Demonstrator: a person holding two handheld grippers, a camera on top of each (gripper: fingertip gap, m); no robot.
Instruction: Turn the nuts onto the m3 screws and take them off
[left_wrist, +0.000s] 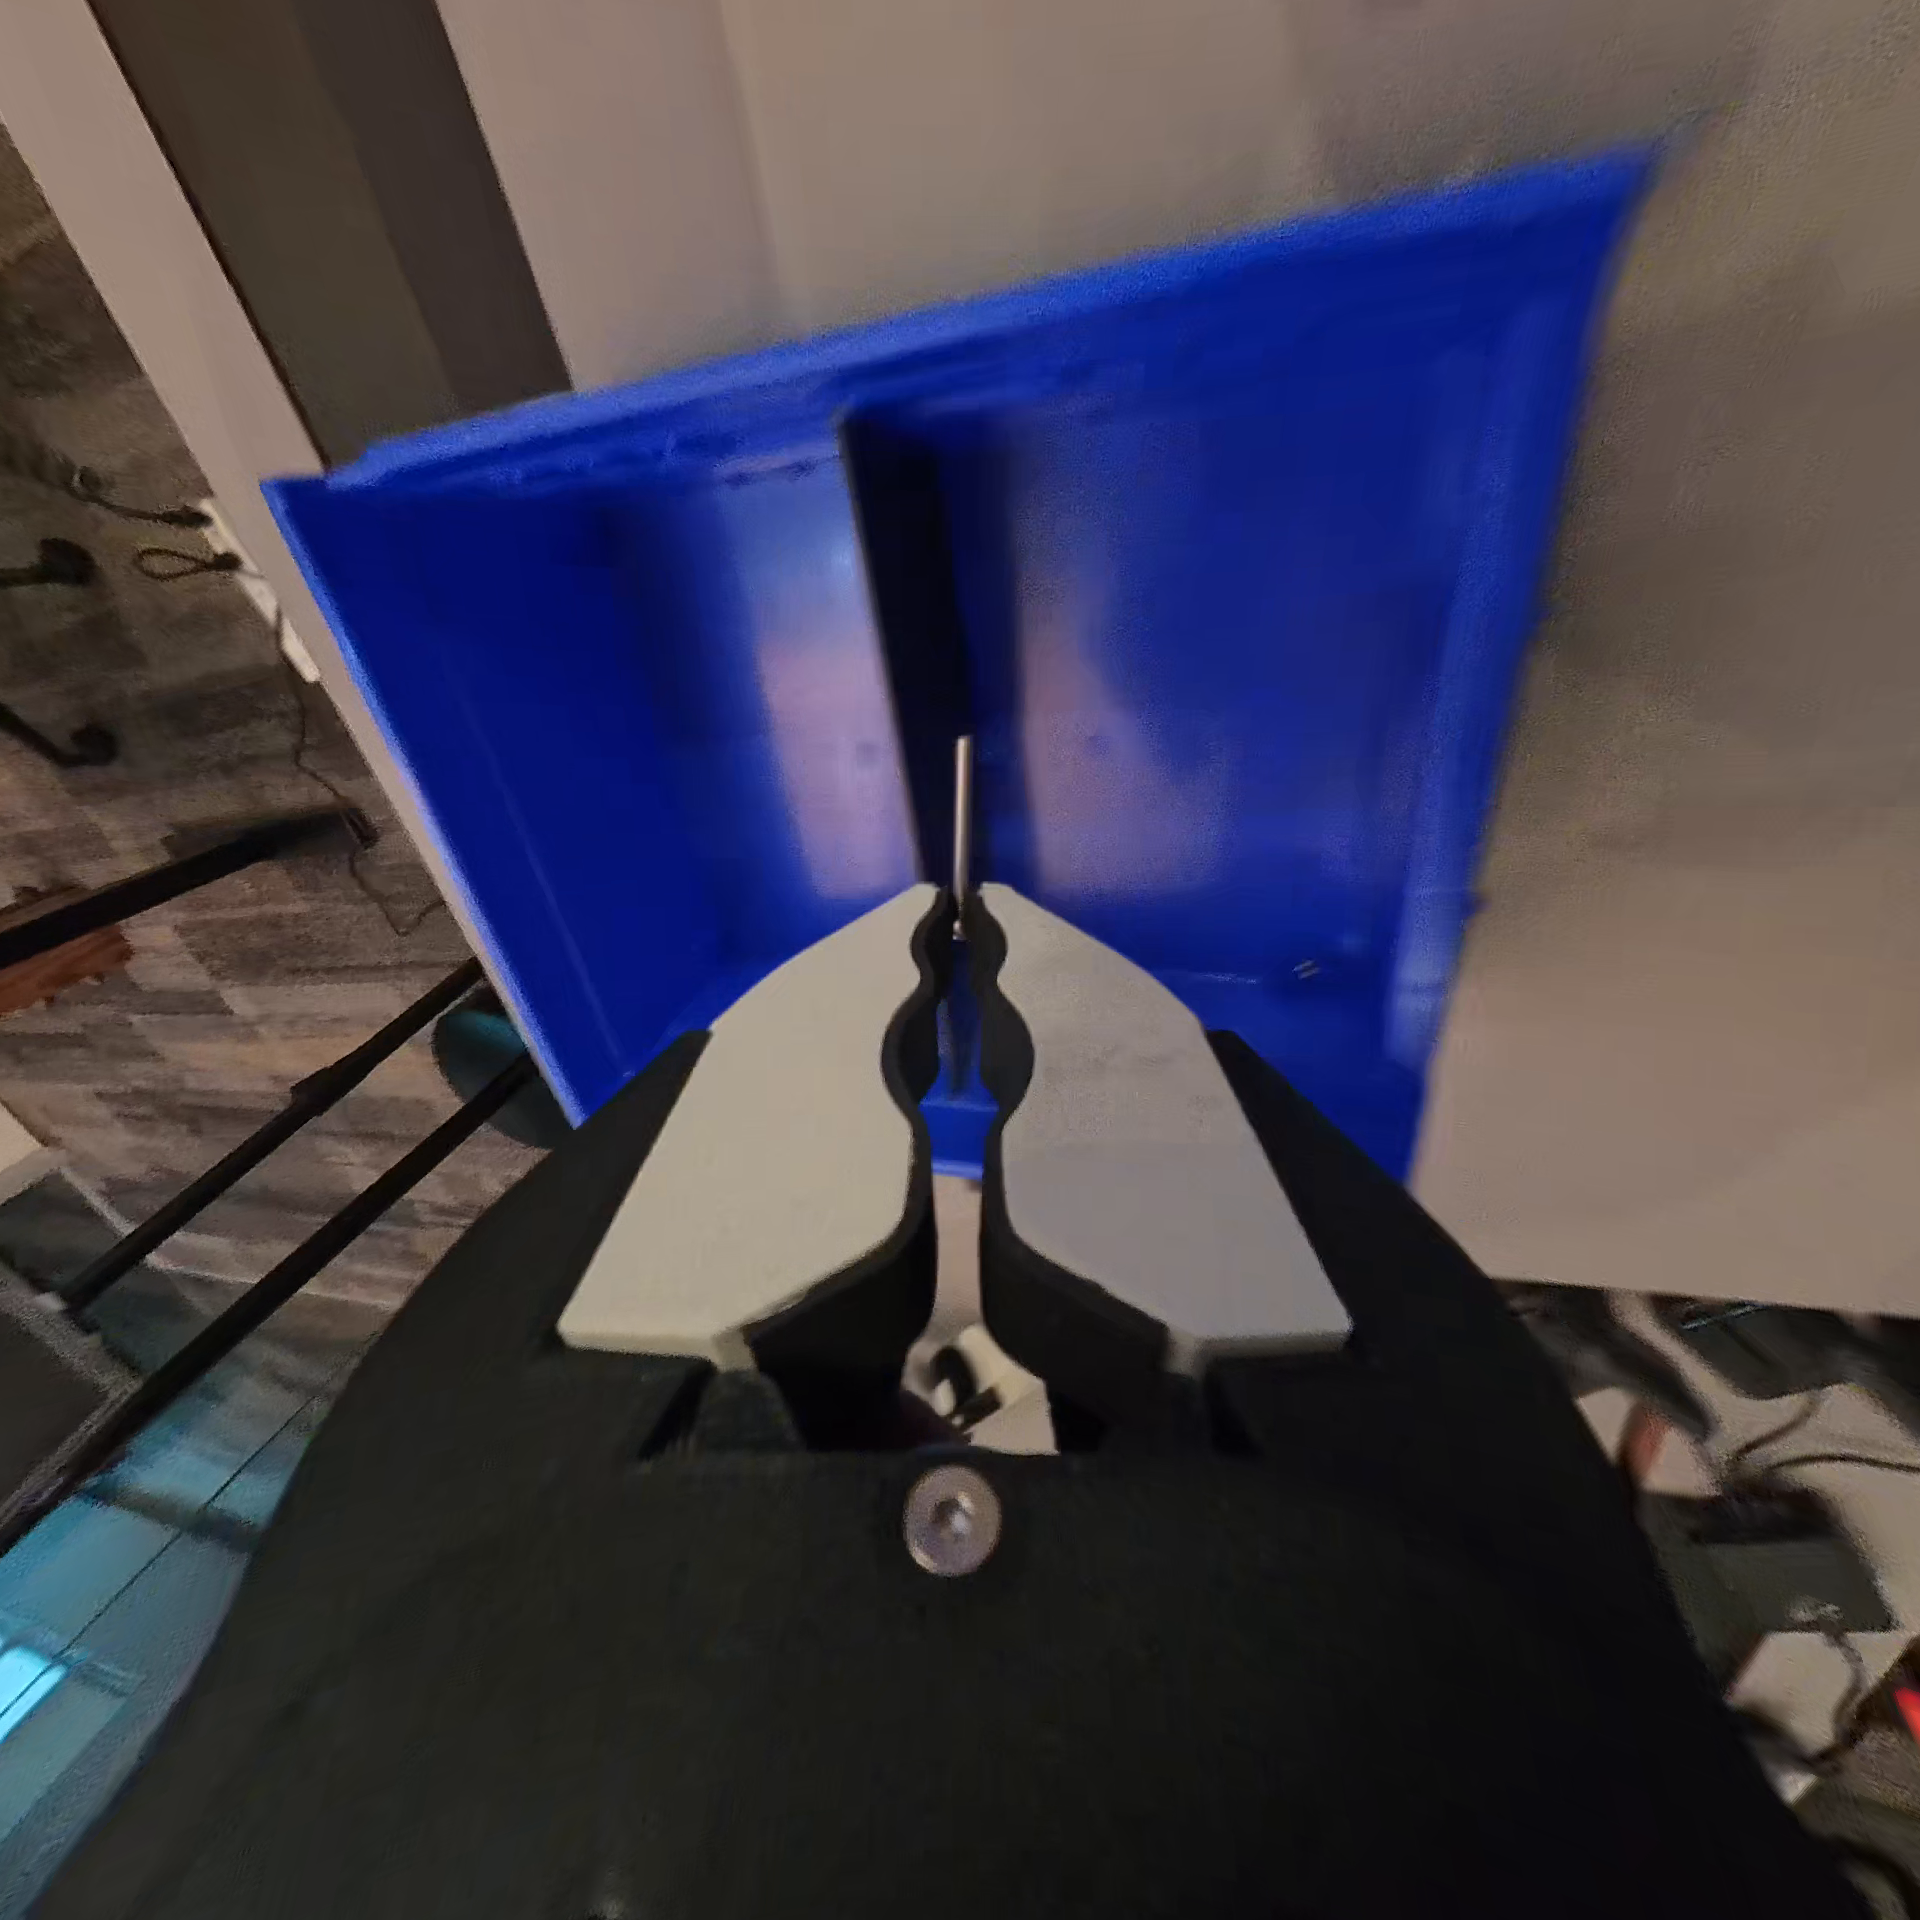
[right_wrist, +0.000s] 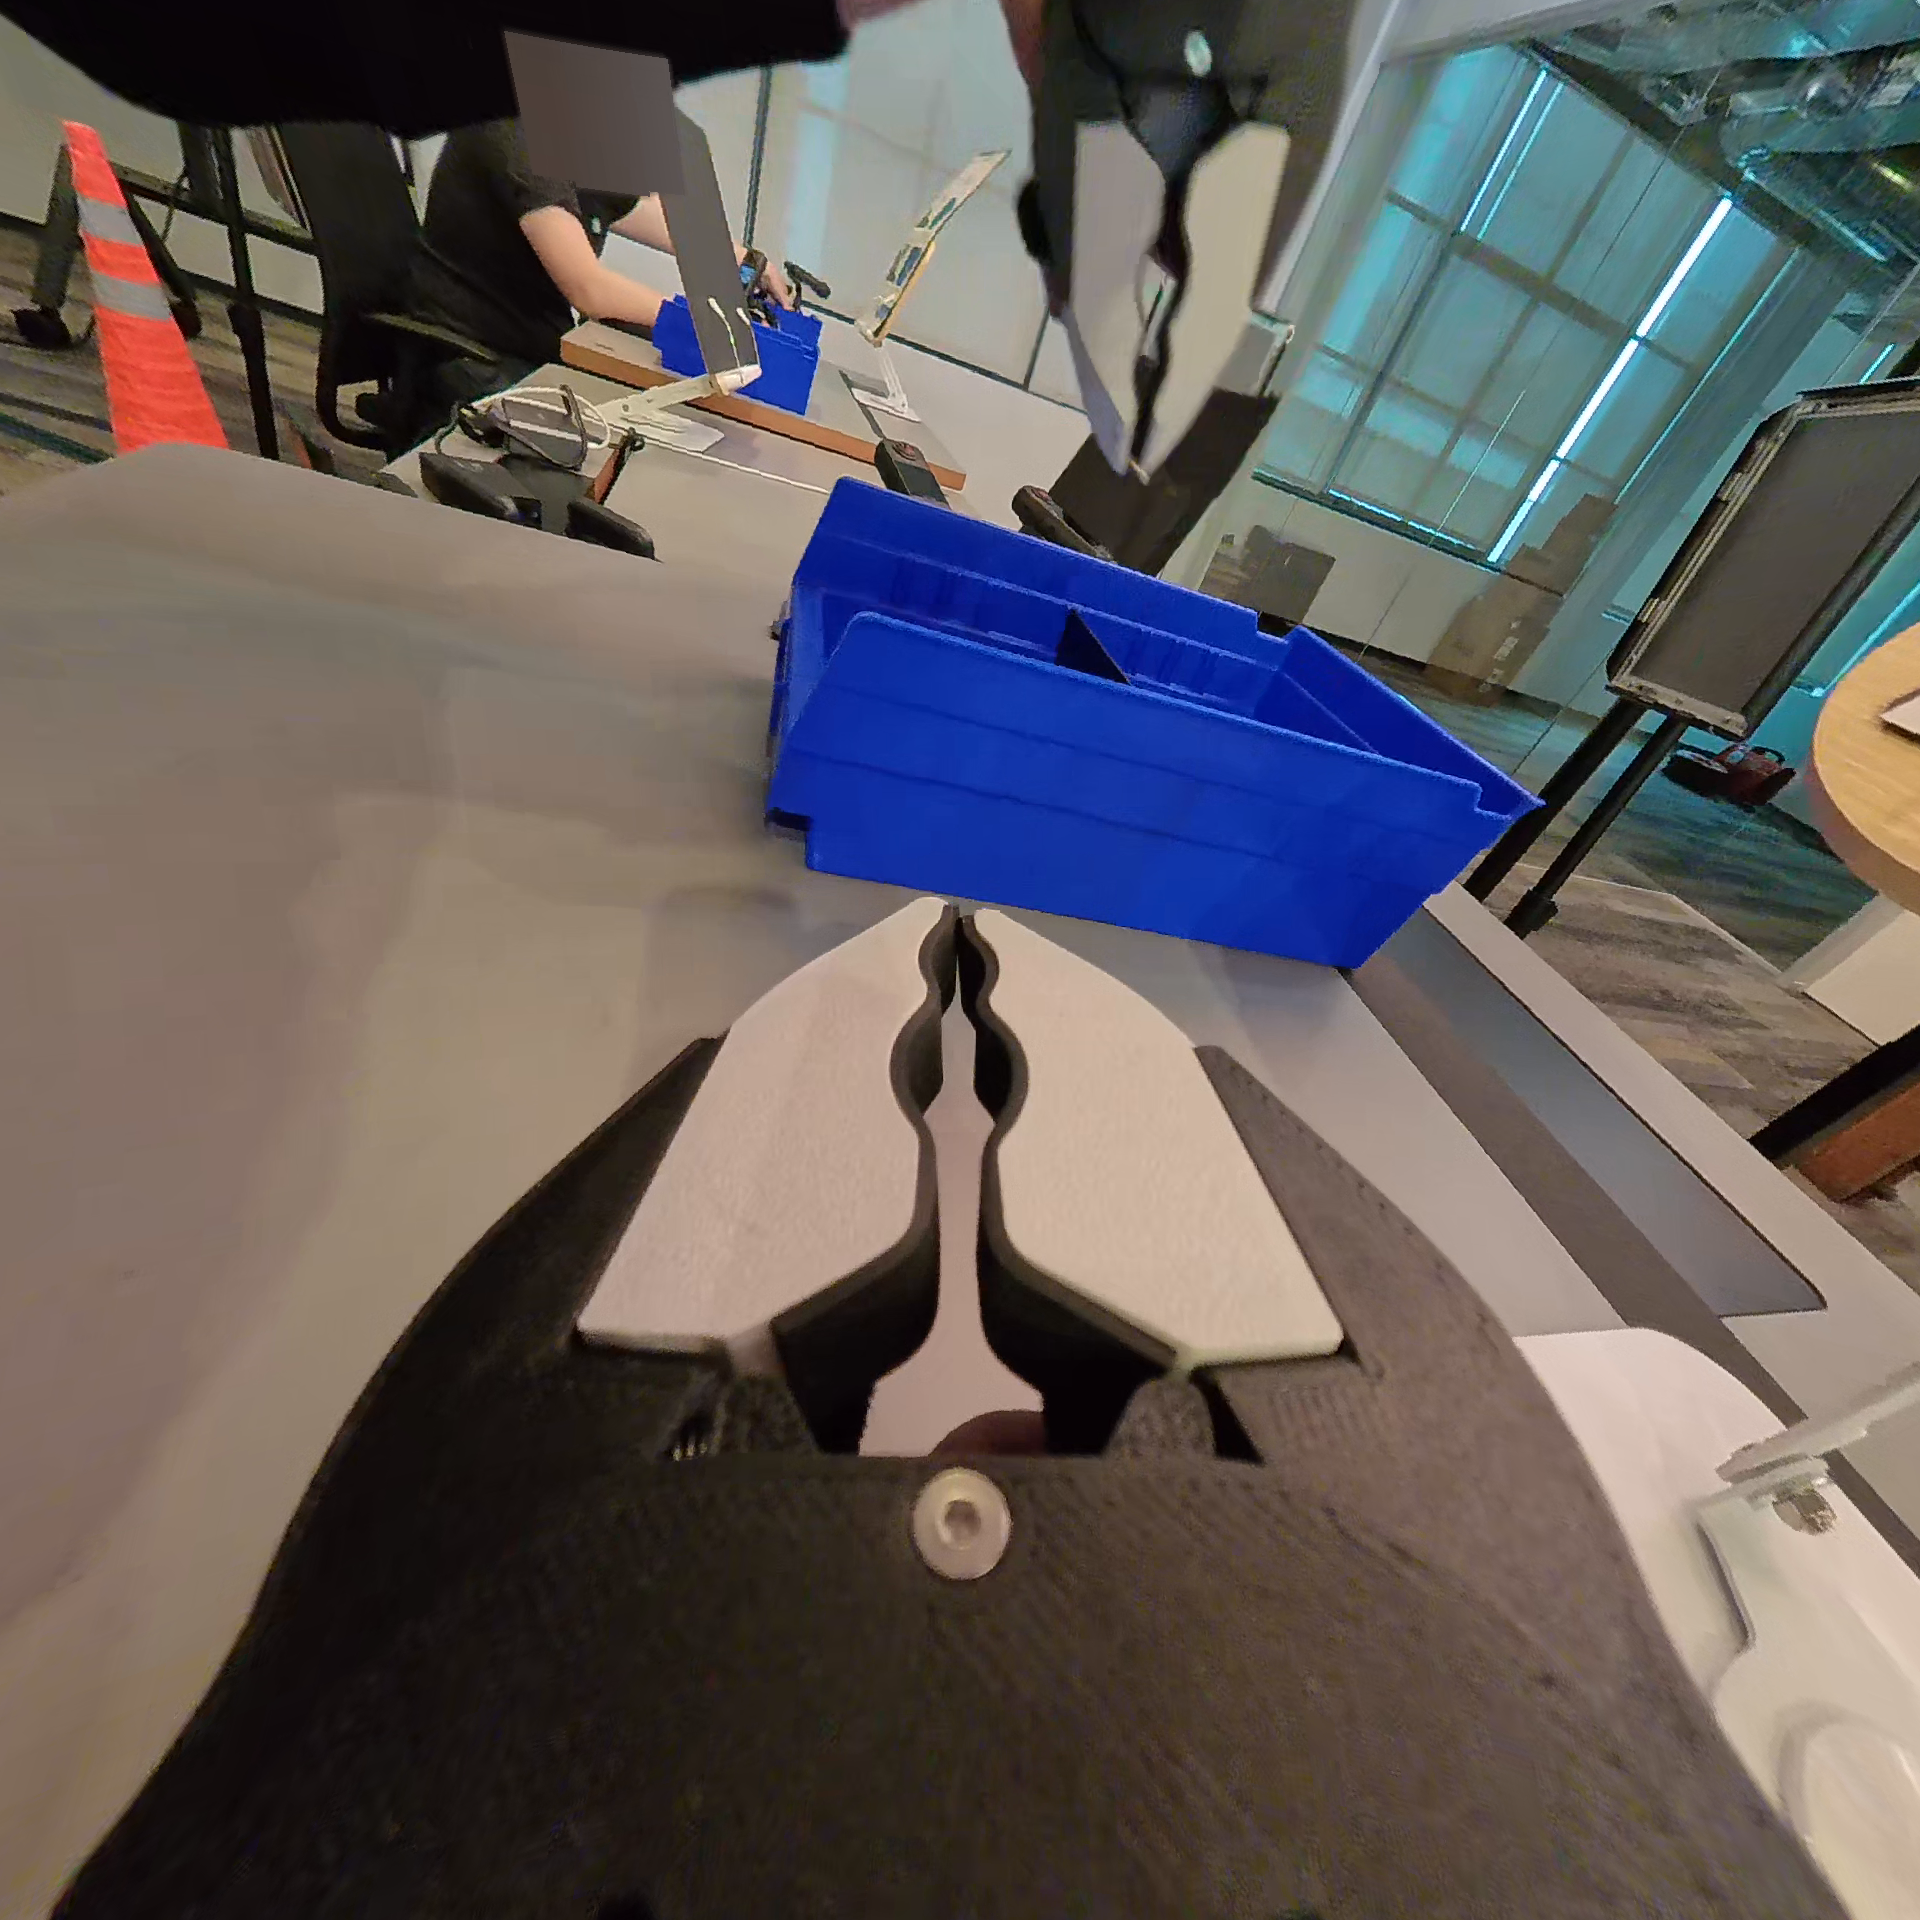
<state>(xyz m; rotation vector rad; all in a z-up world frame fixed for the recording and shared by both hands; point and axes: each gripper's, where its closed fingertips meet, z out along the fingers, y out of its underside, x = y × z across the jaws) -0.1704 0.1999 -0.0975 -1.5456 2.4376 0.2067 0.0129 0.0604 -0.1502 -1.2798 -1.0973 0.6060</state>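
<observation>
My left gripper (left_wrist: 961, 914) is shut on a thin metal m3 screw (left_wrist: 964, 821) that sticks out forward from its tips. It hangs over a blue bin (left_wrist: 623, 727) with a middle divider (left_wrist: 883, 623); a couple of tiny parts (left_wrist: 1304, 968) lie in the right compartment. In the right wrist view the left gripper (right_wrist: 1138, 457) points down above the bin (right_wrist: 1091, 831). My right gripper (right_wrist: 958, 920) is shut just before the bin's near wall, low over the grey table (right_wrist: 312, 779). A tiny grey piece, seemingly a nut (right_wrist: 968, 912), shows between its tips.
The bin stands near the table's right edge (right_wrist: 1558, 1091). A white device with a clear bracket (right_wrist: 1662, 1507) lies at lower right. Behind are a seated person (right_wrist: 488, 260) with another blue bin (right_wrist: 727, 353), an orange cone (right_wrist: 135, 312), a screen on a stand (right_wrist: 1766, 571) and a round wooden table (right_wrist: 1870, 779). The gap from one gripper's tips to the other's is roughly 25 cm.
</observation>
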